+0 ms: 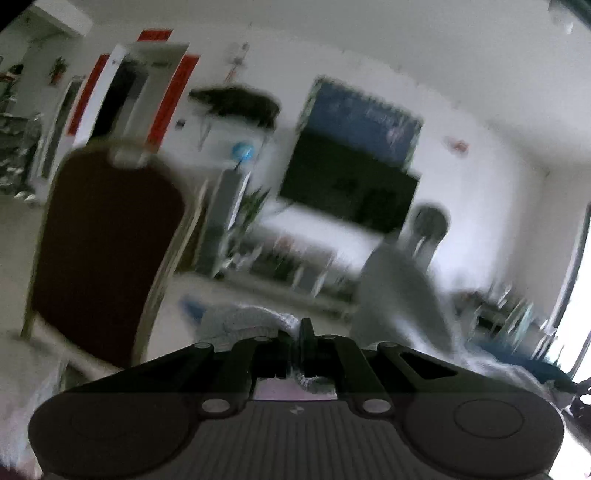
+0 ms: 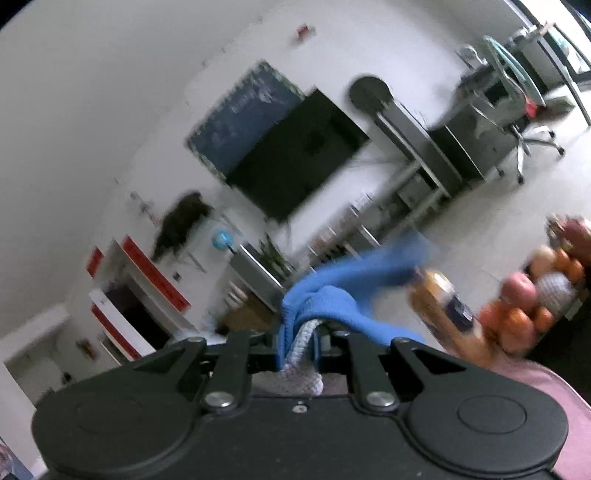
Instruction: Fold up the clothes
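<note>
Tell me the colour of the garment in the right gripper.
Blue garment, right wrist view.

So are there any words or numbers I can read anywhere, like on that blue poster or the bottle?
No text can be read in either view; both are motion-blurred.
Blue poster behind the dark screen: pale marks, too blurred.
Orange bottle: dark label, too blurred.
Red strips around the doorway: no characters can be made out.
Small red wall sticker: too small.
</note>
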A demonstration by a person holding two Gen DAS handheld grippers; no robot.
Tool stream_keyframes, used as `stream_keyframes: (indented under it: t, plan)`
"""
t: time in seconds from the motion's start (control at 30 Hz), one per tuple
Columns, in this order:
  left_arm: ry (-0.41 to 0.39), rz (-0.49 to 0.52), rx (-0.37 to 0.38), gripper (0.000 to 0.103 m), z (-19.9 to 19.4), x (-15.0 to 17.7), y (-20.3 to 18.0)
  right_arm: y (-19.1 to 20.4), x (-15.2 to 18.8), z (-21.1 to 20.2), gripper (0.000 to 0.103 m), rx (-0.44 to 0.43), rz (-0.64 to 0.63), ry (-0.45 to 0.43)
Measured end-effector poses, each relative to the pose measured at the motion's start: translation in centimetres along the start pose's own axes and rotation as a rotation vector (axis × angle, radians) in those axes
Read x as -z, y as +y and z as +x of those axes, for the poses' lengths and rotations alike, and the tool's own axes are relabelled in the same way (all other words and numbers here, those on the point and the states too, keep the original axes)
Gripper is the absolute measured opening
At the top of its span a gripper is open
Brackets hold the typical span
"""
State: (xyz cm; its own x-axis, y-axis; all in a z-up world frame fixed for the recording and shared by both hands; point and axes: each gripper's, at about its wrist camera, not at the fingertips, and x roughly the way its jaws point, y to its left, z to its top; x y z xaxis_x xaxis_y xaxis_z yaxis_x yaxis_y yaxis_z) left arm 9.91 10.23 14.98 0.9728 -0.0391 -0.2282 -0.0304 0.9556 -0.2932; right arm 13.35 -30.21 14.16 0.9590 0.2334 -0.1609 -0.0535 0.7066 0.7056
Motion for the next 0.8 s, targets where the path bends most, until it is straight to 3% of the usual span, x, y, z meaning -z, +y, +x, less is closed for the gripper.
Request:
stream_keyframes:
  t: [0.17,0.3,0.37,0.47,0.6,0.7,0.8]
  plan:
    - [0.323,-0.025,-0.131,0.004,6.5,16.0,2.5,-11.2,8.7,5.1,0.014,0.2,0.041,0.195]
    - [0.53,0.024,-0.235,0.004,9.5,24.6,4.2,-19.4,15.7,8.4,0.014,0.383,0.065,0.392]
    - [0.536,0.046,-0.25,0.004,9.0,25.1,4.3,-21.5,17.3,8.4,0.014,0.484,0.118,0.474]
    - [0.521,0.019,-0.232,0.009,8.0,24.3,4.7,-21.0,17.2,7.8,0.014,0.464,0.104,0.468]
    - [0.56,-0.063,-0.206,0.032,7.1,23.5,5.3,-20.6,17.4,7.3,0.019,0.457,0.105,0.469]
    - [0.589,-0.135,-0.183,0.036,6.5,22.7,5.8,-20.2,17.3,7.1,0.027,0.457,0.096,0.48]
    - [0.57,-0.197,-0.176,0.042,6.3,22.1,7.1,-21.3,16.9,6.6,0.05,0.435,0.171,0.485]
